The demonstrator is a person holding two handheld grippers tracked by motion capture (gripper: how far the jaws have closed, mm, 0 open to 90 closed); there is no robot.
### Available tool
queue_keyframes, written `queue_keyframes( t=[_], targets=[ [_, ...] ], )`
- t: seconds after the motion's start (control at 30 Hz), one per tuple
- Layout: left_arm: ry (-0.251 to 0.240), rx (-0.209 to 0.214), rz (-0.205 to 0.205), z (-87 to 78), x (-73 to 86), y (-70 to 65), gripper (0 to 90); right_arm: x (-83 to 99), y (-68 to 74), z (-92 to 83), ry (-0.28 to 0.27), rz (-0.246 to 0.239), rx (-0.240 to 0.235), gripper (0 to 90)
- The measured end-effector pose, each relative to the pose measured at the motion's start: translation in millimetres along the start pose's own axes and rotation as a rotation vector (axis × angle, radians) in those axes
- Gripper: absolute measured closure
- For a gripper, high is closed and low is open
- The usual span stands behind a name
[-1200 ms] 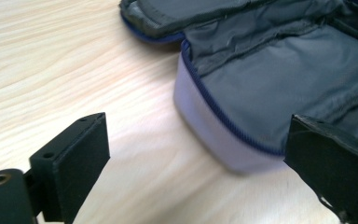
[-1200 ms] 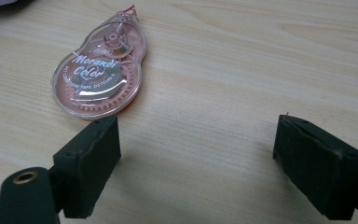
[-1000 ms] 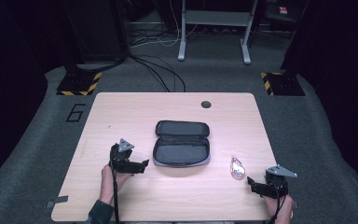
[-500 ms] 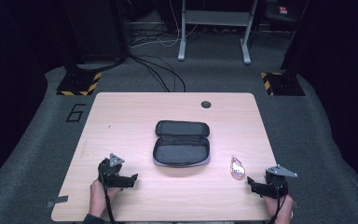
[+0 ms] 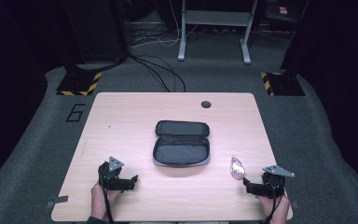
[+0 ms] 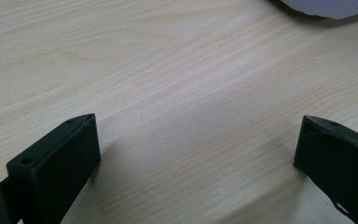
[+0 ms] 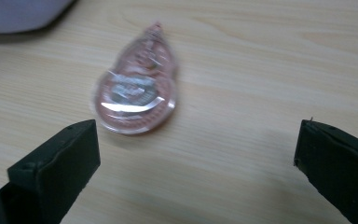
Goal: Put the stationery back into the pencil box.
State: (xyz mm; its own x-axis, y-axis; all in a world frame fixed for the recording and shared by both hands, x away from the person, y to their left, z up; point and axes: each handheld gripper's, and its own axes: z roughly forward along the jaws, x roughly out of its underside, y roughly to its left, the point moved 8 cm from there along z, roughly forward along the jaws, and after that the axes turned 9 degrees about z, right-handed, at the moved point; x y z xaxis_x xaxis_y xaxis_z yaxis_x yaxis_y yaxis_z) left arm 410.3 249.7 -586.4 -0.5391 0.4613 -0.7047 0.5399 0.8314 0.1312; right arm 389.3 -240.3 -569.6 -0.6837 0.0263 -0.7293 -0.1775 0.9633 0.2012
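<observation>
A dark zip case (image 5: pixel 182 143) lies open in the middle of the wooden table (image 5: pixel 121 121). To its right lies a small pink see-through tape dispenser (image 5: pixel 236 167), blurred in the right gripper view (image 7: pixel 137 88). My right gripper (image 5: pixel 246 183) rests at the near right edge, pointing left at the dispenser. Its jaws have just been opening and stand wide (image 7: pixel 196 135), with the dispenser just ahead of them, untouched. My left gripper (image 5: pixel 133 180) lies near the front left, open over bare wood (image 6: pixel 198 135). The case's pale edge (image 6: pixel 326 7) shows beyond it.
A round cable hole (image 5: pixel 206 104) sits near the table's far edge. Grey carpet surrounds the table, with a painted number (image 5: pixel 76 113) at the left, cables (image 5: pixel 158 70) and a metal stand (image 5: pixel 214 28) behind. A corner of the case (image 7: pixel 18 14) shows beyond the right jaws.
My left gripper has drawn back from beside the case toward the near edge and sunk to the tabletop. The right hand has stayed in place.
</observation>
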Motion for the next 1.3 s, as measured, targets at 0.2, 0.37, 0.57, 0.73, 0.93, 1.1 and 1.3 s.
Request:
queue_keyframes(
  t=[0.2, 0.37, 0.57, 0.73, 0.93, 1.1, 1.3],
  targets=[
    [0.0, 0.005, -0.001, 0.5, -0.6, -1.1, 0.2, -11.6, 29.8, 7.4, 0.004, -0.047, -0.03, 0.0],
    [0.002, 0.009, -0.005, 0.3, -0.3, -1.7, 0.2, -18.2, 35.7, 19.2, 0.013, -0.06, -0.02, 0.7],
    [-0.001, 0.006, -0.004, 1.1, -1.4, -1.6, 0.2, -20.4, 38.4, 32.5, 0.041, -0.081, -0.008, 14.1],
    [0.002, 0.009, -0.005, 1.2, -1.7, -1.8, 0.3, -20.0, 39.6, 37.9, 0.056, -0.099, -0.005, 23.1],
    [-0.008, 0.0, -0.007, 2.0, -2.2, -1.7, 0.3, -15.1, 39.9, 40.8, 0.059, -0.108, 0.006, 29.9],
    [-0.007, -0.002, -0.006, 1.8, -2.2, -1.8, 0.7, -14.7, 39.3, 38.9, 0.045, -0.114, 0.0, 38.5],
    [-0.007, -0.002, -0.008, 1.8, -2.2, -2.0, 0.7, -15.2, 38.5, 38.6, 0.046, -0.119, -0.023, 39.3]
  ],
)
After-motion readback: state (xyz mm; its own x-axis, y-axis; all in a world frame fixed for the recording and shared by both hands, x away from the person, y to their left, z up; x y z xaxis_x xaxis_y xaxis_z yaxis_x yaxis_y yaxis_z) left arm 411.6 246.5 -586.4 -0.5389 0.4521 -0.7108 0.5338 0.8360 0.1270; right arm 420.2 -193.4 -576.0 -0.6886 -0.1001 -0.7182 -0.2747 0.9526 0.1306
